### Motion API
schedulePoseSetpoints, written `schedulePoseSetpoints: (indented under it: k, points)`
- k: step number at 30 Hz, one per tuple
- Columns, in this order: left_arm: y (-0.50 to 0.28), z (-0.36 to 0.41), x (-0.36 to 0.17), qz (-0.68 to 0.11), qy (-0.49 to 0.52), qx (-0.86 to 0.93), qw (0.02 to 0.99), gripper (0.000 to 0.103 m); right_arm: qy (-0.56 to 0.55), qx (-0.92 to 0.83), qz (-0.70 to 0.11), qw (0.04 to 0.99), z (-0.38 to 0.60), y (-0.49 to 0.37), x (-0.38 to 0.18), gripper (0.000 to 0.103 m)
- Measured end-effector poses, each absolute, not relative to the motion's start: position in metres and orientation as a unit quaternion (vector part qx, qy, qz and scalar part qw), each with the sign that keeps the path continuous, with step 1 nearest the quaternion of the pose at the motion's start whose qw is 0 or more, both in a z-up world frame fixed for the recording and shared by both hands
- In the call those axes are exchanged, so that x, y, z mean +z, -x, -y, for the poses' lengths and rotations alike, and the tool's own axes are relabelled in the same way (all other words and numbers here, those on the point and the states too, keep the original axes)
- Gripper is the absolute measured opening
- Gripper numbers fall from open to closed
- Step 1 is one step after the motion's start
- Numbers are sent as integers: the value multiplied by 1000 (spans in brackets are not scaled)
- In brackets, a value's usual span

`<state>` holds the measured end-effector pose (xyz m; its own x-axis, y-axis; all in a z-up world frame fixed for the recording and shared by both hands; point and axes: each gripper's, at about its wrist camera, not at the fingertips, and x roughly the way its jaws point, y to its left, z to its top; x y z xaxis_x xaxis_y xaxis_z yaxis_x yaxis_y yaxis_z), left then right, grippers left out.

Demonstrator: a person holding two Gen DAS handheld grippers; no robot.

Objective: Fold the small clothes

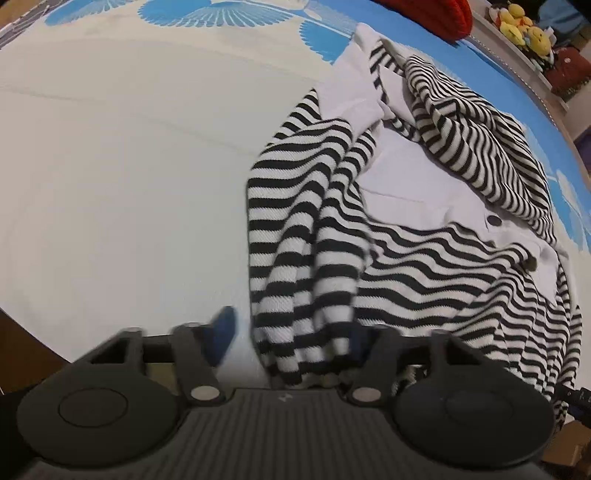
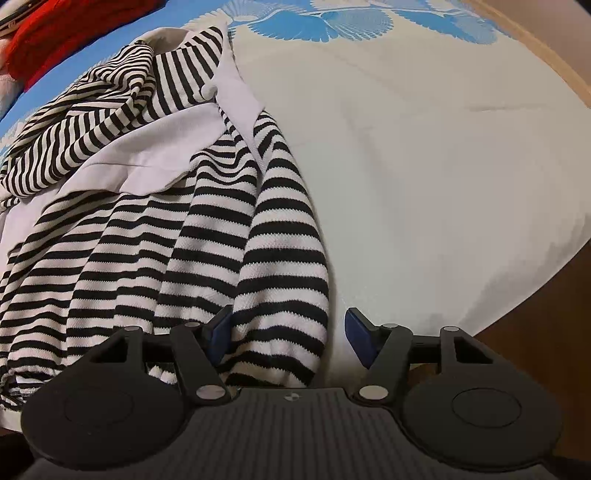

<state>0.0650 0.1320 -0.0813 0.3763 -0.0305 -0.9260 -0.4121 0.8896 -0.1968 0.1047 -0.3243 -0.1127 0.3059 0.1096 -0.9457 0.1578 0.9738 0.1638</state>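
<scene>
Your striped top (image 1: 332, 229) lies on the bed sheet (image 1: 129, 166), which is white with blue shell prints, and it is far from folded. The white shirt panel with its dark button (image 1: 494, 220) is open to view, one striped sleeve is thrown across the upper part, and the body is bunched in deep ridges toward you. No clean fold line shows anywhere, so I judge the task to be at its beginning: the garment needs first to be spread flat, then the sleeves and sides brought in.

Your left tool (image 1: 288, 332) stands partly open around a hanging bundle of the striped cloth; its left pad is clear of the fabric, and the right pad is hidden behind it, so I cannot tell if it grips. Your right tool (image 2: 286, 338) is fairly wide, with the striped hem edge between the pads; the right pad is clearly apart from the cloth.

A red cloth (image 1: 436, 16) lies at the far edge.
</scene>
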Motion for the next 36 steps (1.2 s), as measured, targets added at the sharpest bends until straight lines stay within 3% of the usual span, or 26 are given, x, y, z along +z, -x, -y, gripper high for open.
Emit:
schedulePoseSetpoints:
  k: [2,4,6,8,13,19,25,27,33,34,35,36]
  points:
    - [-64,-130,-81,-545,209,102,805,23,-110,-6,-588,801,323,-104,-112,57]
    - [-63,-127,-77,-542,201,91,811,15,-111,3,-586,802,321,-102,-112,44]
    - [-62,-124,-72,-536,192,87,817,11,-120,17,-583,803,321,-101,-109,17]
    - [-58,-124,-65,-526,193,89,823,9,-145,25,-571,807,326,-99,-104,7]
    - [-45,-121,-53,-516,195,88,830,9,-183,4,-525,831,344,-92,-86,5]
    - [-55,-123,-67,-558,195,83,803,17,-150,0,-563,812,335,-91,-100,5]
    - [-61,-127,-69,-552,208,101,801,28,-141,-11,-568,810,332,-94,-102,18]
    - [-61,-127,-70,-552,208,104,800,28,-139,-13,-571,809,332,-94,-104,26]
    - [-63,-122,-74,-557,194,101,801,27,-125,0,-576,808,323,-97,-107,27]
    - [-63,-121,-74,-558,192,99,802,21,-124,4,-576,808,323,-96,-107,27]
    - [-64,-120,-74,-558,189,96,803,17,-122,9,-574,809,322,-95,-106,20]
    - [-63,-119,-74,-556,187,92,805,10,-118,12,-571,813,321,-95,-104,5]
